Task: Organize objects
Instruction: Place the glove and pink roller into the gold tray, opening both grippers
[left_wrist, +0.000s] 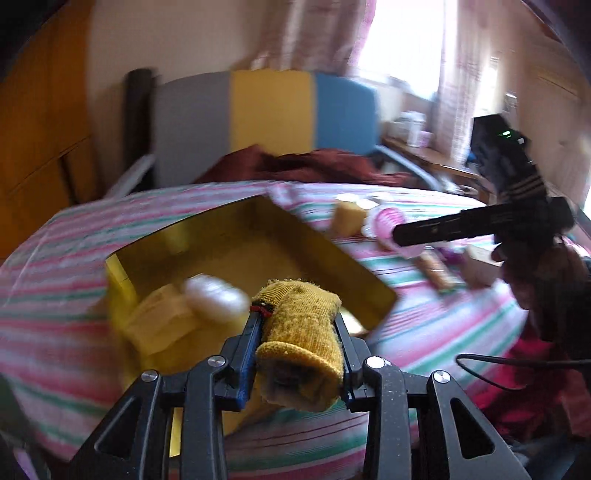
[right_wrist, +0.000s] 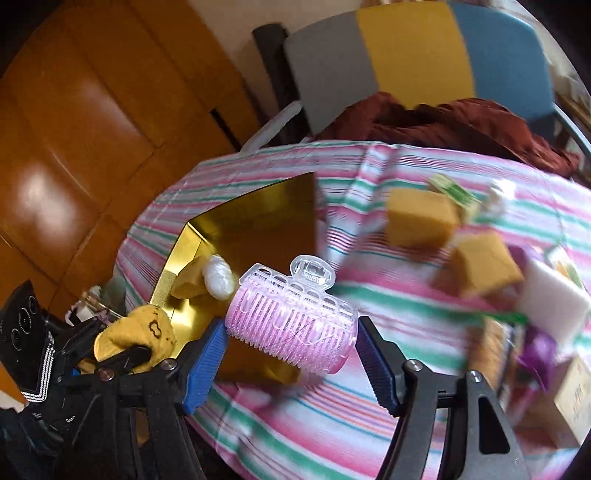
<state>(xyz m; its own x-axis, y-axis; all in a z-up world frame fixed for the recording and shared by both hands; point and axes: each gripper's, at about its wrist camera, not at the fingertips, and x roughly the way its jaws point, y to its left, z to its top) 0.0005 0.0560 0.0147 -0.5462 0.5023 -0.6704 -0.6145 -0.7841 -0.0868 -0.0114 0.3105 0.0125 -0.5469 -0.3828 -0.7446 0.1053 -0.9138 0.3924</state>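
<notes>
My left gripper (left_wrist: 299, 317) is shut on a folded yellow knitted cloth (left_wrist: 299, 332), held over the near edge of a gold box (left_wrist: 332, 251) on the striped bed. The box holds a white oval object (left_wrist: 216, 297) and a yellow sponge (left_wrist: 162, 321). My right gripper (right_wrist: 291, 332) is shut on a pink hair roller clip (right_wrist: 291, 325), just right of the gold box (right_wrist: 266, 210). The left gripper with its cloth (right_wrist: 136, 336) shows at the lower left of the right wrist view. The right gripper with the roller (left_wrist: 384, 221) shows at the right in the left wrist view.
On the striped sheet (right_wrist: 332, 413) right of the box lie two yellow sponges (right_wrist: 421, 218), a white sponge (right_wrist: 554, 302), a green packet (right_wrist: 454, 192), and purple and boxed items at the right edge. A dark red cloth (right_wrist: 443, 122) and a grey-yellow-blue headboard (right_wrist: 406, 48) stand behind.
</notes>
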